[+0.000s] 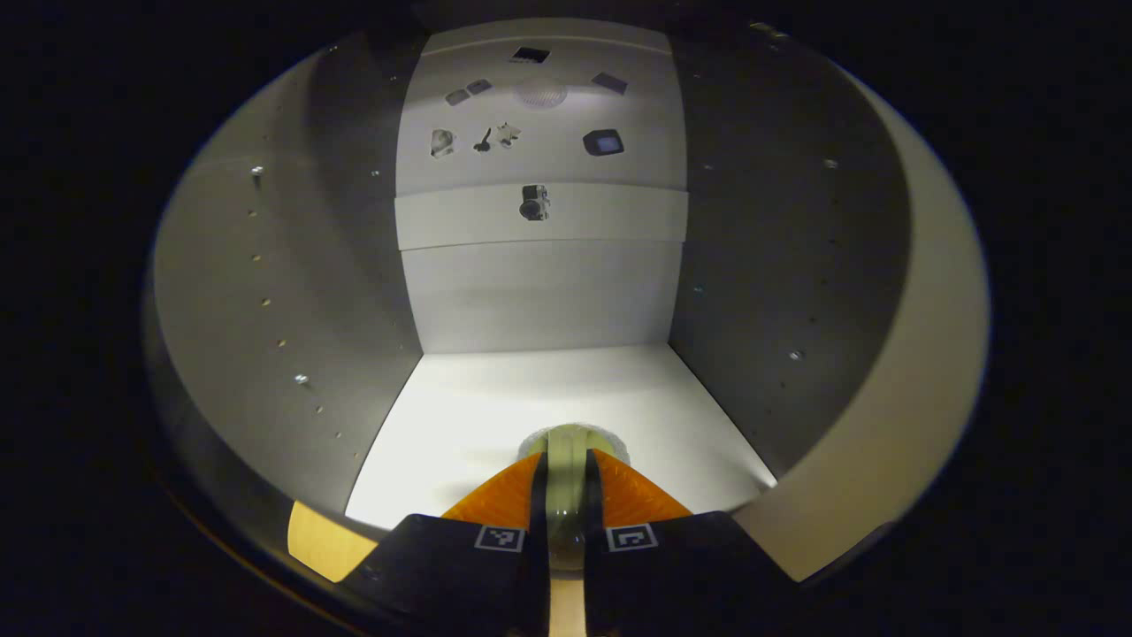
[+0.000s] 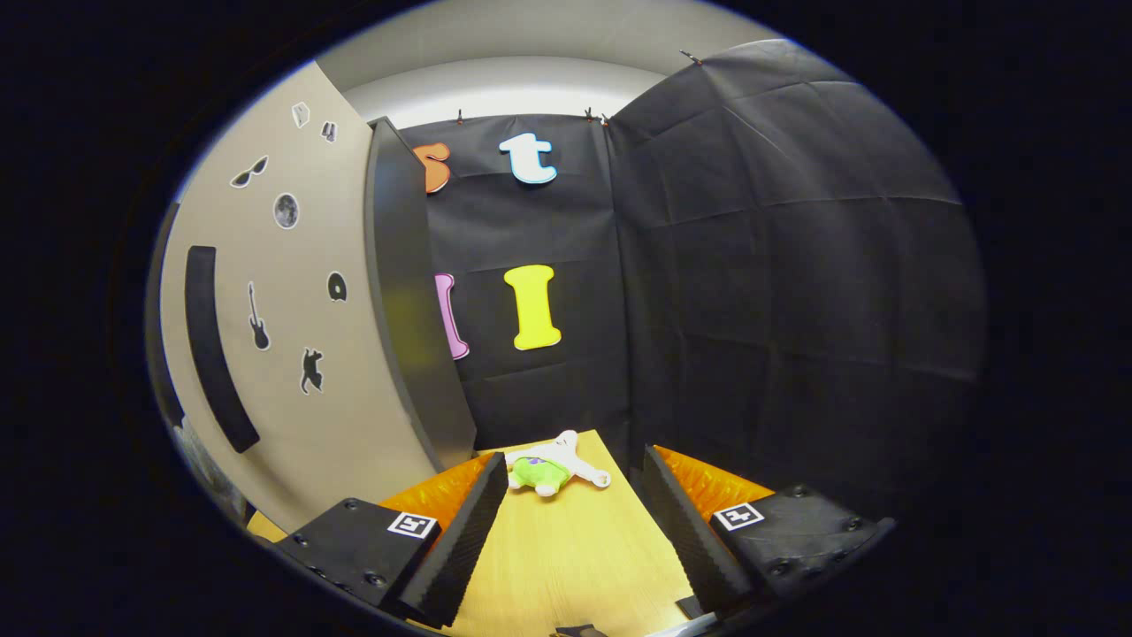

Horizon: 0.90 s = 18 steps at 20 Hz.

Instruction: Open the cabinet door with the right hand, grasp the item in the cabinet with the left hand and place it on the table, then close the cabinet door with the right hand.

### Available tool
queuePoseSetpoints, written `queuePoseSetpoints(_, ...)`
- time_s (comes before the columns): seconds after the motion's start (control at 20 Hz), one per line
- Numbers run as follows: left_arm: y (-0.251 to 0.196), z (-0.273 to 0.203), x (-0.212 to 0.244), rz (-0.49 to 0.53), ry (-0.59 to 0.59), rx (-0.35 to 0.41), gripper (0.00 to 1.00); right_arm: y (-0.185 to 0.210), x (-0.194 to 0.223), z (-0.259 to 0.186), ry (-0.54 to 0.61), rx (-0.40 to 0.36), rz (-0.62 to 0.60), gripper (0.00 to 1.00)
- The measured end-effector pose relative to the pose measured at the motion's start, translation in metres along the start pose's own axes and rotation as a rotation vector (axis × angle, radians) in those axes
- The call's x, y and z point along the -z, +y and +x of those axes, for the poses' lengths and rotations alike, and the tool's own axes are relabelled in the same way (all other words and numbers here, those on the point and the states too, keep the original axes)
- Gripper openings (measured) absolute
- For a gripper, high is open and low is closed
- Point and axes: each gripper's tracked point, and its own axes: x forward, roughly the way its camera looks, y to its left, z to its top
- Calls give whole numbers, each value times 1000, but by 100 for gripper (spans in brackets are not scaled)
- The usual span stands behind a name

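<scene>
The pale item (image 1: 566,482) in the cabinet (image 1: 539,292) is mostly hidden between the closed jaws.

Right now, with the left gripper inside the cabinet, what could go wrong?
1. The left gripper pinches only the rim of the pale round item; it may slip when lifted out.
2. The open cabinet door stands close beside the right gripper; it may get bumped.

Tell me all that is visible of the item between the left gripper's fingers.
The item is a pale, yellowish-green, glossy round thing, seen edge-on as a narrow strip. The left gripper has both fingers pressed on its sides. It sits low over the white cabinet floor, near the front edge. Its full shape is hidden.
</scene>
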Motion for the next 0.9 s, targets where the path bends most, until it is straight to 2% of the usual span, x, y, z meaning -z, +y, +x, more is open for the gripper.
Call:
queuePoseSetpoints(0.2, -2, -64, 43, -30, 7, 9, 19, 20, 2, 0, 15, -61, -5, 98)
queuePoseSetpoints(0.35, -15, -95, 86, -69, 18, 44, 19, 35, 5, 1, 20, -103, -5, 98)
queuePoseSetpoints(0.55, -30, -106, 173, -196, 94, 84, 19, 52, 16, -2, 48, -150, -48, 98)
queuePoseSetpoints(0.75, -31, -103, 251, -265, 170, 64, 19, 58, 28, -6, 92, -177, -80, 98)
queuePoseSetpoints(0.9, -26, -96, 298, -287, 209, 18, 19, 60, 36, -7, 110, -181, -96, 98)
